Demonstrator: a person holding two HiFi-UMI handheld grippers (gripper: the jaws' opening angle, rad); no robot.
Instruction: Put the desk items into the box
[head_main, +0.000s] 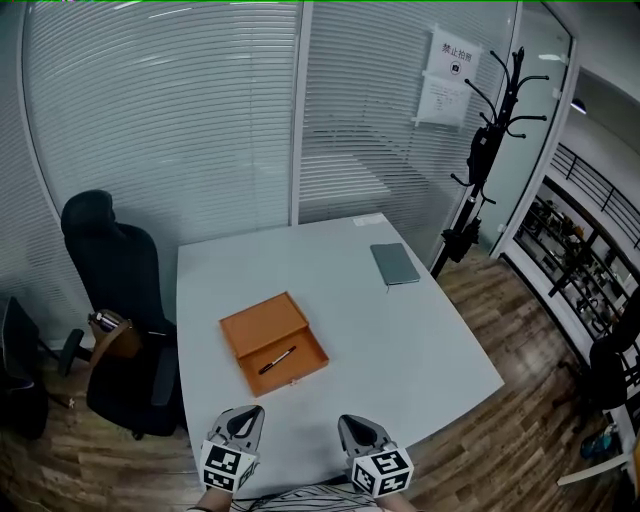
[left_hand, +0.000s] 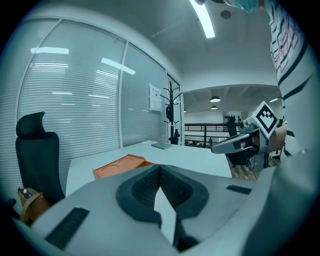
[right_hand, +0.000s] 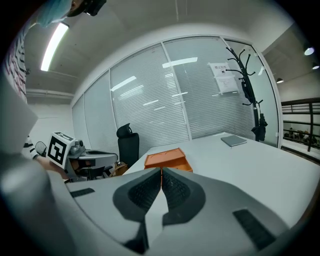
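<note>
An open orange box (head_main: 275, 343) lies on the white desk (head_main: 400, 340), lid folded back, with a dark pen (head_main: 277, 360) inside. A grey notebook (head_main: 395, 263) rests near the desk's far right corner. My left gripper (head_main: 247, 418) and right gripper (head_main: 355, 428) hover at the desk's near edge, both shut with nothing between the jaws. The left gripper view has the box (left_hand: 120, 165) ahead, the notebook (left_hand: 162, 145) far off and the right gripper (left_hand: 235, 145) at the right. In the right gripper view I find the box (right_hand: 166, 160), the notebook (right_hand: 233, 140) and the left gripper (right_hand: 95, 159).
A black office chair (head_main: 115, 300) stands left of the desk with a brown bag (head_main: 112, 335) on its armrest. Glass walls with blinds lie behind the desk. A black coat rack (head_main: 480, 160) stands at the far right. The floor is wood.
</note>
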